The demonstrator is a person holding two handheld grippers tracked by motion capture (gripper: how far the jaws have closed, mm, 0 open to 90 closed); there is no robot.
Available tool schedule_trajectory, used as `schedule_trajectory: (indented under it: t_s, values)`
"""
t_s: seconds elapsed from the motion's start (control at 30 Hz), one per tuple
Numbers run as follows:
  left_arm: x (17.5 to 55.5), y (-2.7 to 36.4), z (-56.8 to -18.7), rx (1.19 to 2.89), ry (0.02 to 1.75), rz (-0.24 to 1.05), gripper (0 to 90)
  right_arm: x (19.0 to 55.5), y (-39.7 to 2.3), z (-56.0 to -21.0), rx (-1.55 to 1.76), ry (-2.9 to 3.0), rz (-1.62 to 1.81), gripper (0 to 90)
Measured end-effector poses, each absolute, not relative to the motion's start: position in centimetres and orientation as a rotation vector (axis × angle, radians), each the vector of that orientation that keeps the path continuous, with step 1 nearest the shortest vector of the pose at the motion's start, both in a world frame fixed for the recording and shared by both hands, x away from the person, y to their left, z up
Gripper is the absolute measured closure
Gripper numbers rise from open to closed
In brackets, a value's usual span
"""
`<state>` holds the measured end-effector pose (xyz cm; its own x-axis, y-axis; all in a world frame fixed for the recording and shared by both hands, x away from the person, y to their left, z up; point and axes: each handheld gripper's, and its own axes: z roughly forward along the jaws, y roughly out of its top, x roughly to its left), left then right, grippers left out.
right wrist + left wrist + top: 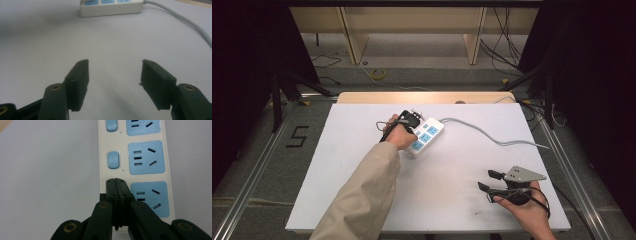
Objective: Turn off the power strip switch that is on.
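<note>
Left gripper (115, 181), jaws pressed together, tips on the power strip (426, 136) beside a blue switch (113, 160). The strip sits mid-table, angled toward one o'clock, its cord (492, 135) trailing toward three o'clock. Right gripper (488, 181) rests near the table (362, 200) edge at five o'clock, jaws apart, bare surface ahead.

floor (422, 55): grey, cables | wood bench legs (354, 40) behind | black curtains (242, 60) both sides
</note>
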<state>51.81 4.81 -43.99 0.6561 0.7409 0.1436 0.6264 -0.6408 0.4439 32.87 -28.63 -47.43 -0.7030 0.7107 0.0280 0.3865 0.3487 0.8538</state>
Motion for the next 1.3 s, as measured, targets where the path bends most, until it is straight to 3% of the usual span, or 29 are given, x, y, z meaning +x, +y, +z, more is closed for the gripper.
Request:
schedule_trajectory:
  t_s: [1.3]
  values:
    - [50.8, 6.6, -43.5, 2.397, 1.065, 0.459, 89.7, 32.9, -28.8, -47.4, 0.972, 2.264, 1.291, 40.4]
